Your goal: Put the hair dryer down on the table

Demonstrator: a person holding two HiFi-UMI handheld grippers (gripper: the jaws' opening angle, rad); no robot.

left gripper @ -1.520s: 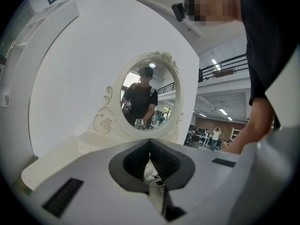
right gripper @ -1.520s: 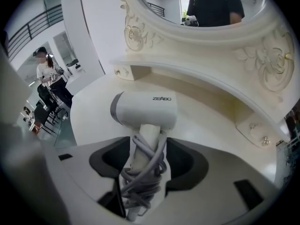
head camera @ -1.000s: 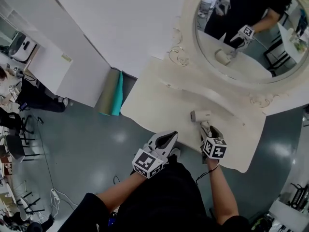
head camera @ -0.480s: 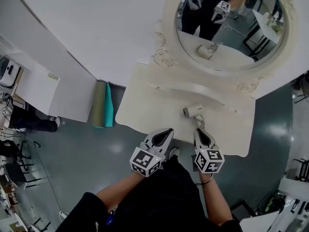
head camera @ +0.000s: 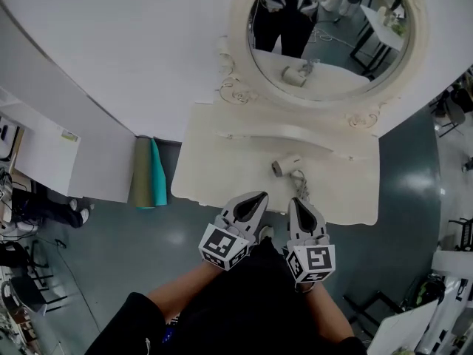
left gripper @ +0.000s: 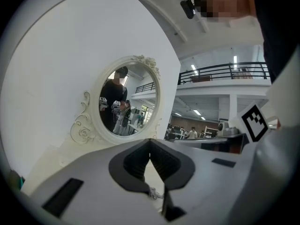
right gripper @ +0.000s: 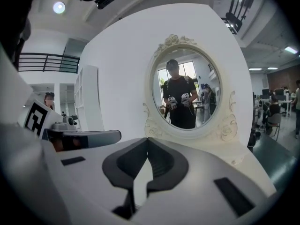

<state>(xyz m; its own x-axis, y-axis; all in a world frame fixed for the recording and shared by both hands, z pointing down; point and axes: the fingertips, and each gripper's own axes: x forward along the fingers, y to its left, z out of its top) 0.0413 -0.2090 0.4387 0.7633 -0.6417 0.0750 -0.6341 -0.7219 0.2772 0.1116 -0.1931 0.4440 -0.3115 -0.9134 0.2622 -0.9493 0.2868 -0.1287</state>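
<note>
A cream hair dryer (head camera: 287, 166) lies on its side on the cream dressing table (head camera: 222, 161), its cord (head camera: 300, 186) trailing toward the front edge. Nothing is touching it. My right gripper (head camera: 295, 200) hovers at the table's front edge, a short way back from the dryer, with its jaws shut and nothing between them. My left gripper (head camera: 260, 197) hangs beside it, also shut and empty. In the left gripper view the left gripper (left gripper: 150, 142) has its tips meeting, and in the right gripper view the right gripper (right gripper: 148, 139) likewise.
An oval mirror (head camera: 325, 35) in an ornate cream frame stands at the back of the table and reflects the dryer and both grippers. A green and teal roll (head camera: 148, 172) stands on the grey floor to the table's left. A white cabinet (head camera: 44, 154) is further left.
My right gripper has drawn back from the dryer's handle to the table's front edge and closed its jaws. The dryer stays lying on the table. The left gripper has barely moved.
</note>
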